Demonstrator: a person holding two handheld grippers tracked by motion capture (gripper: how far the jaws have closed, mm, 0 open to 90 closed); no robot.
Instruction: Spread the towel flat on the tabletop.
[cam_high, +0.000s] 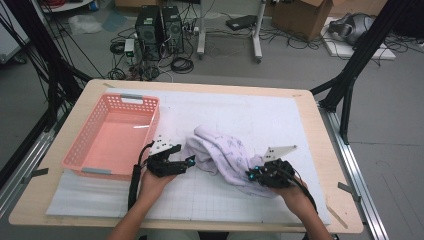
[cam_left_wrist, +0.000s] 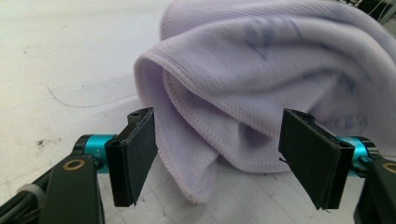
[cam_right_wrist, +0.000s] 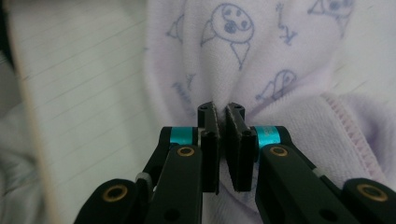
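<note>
A: Currently, the lavender towel (cam_high: 222, 155) lies crumpled on the white grid mat (cam_high: 260, 112), near the middle of the table (cam_high: 320, 150) and to the right of the pink basket (cam_high: 112, 132). It does not touch the basket.

B: Confirmed. State of the left gripper (cam_high: 187, 161)?

A: Its jaws stand wide apart. In the left gripper view the two black pads (cam_left_wrist: 135, 154) flank a folded, hemmed edge of the towel (cam_left_wrist: 243, 88); the fold hangs between them, and the pads do not press on it. The gripper sits just beside the towel's left end, low over the mat.

B: And the right gripper (cam_high: 254, 172)?

A: Its jaws are clamped together. In the right gripper view the pads (cam_right_wrist: 209, 135) meet with only a thin seam between them, and a pinch of the towel (cam_right_wrist: 261, 60) fabric is caught at their tips. The printed cartoon figures on the cloth show just beyond the pads.

B: Position of that gripper relative to the towel?

A: At the towel's lower right end, touching it. The person's right hand (cam_high: 295, 197) holds it from the near edge of the table; the left hand (cam_high: 152, 182) holds the other gripper likewise.

B: Basket contents?

A: No items visible inside; it rests on the left part of the mat.
</note>
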